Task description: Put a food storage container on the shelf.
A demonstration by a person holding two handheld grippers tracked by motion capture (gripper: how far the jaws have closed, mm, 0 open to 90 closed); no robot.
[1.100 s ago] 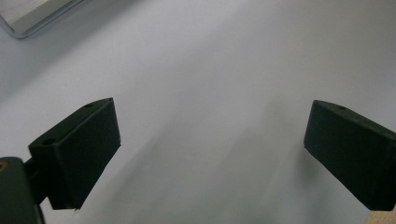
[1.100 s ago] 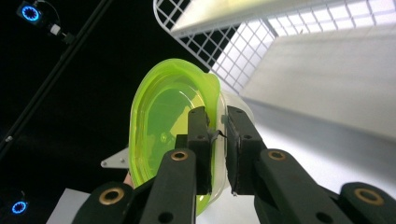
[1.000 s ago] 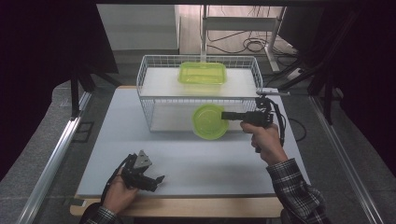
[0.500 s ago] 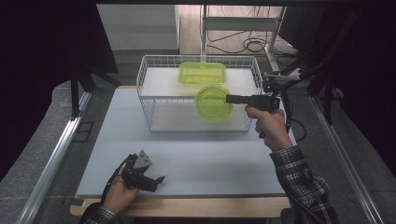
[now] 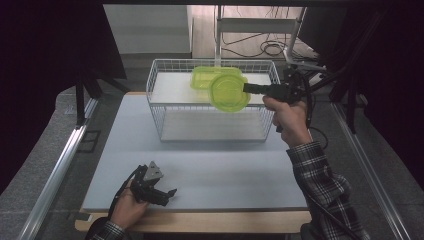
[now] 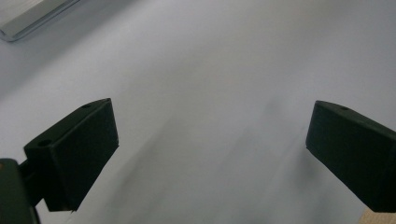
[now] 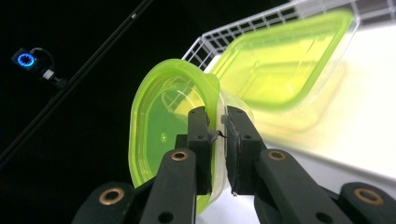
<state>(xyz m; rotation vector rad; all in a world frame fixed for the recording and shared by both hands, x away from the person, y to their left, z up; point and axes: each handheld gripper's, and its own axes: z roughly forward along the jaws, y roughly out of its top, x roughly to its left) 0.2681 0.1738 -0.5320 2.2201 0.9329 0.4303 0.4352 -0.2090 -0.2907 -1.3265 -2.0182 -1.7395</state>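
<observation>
The white bench (image 5: 210,175) carries a white wire basket (image 5: 161,102) at its far middle. On the basket's upper shelf lies a rectangular green lidded box (image 5: 202,76). In front of that box, above the basket's right half, a round green container (image 5: 229,93) hangs on edge in the air, its rim pinched between the nearly closed right tongs (image 5: 246,88). At the near left, the left tongs (image 5: 169,194) rest on the bench with jaws spread wide and nothing between them.
</observation>
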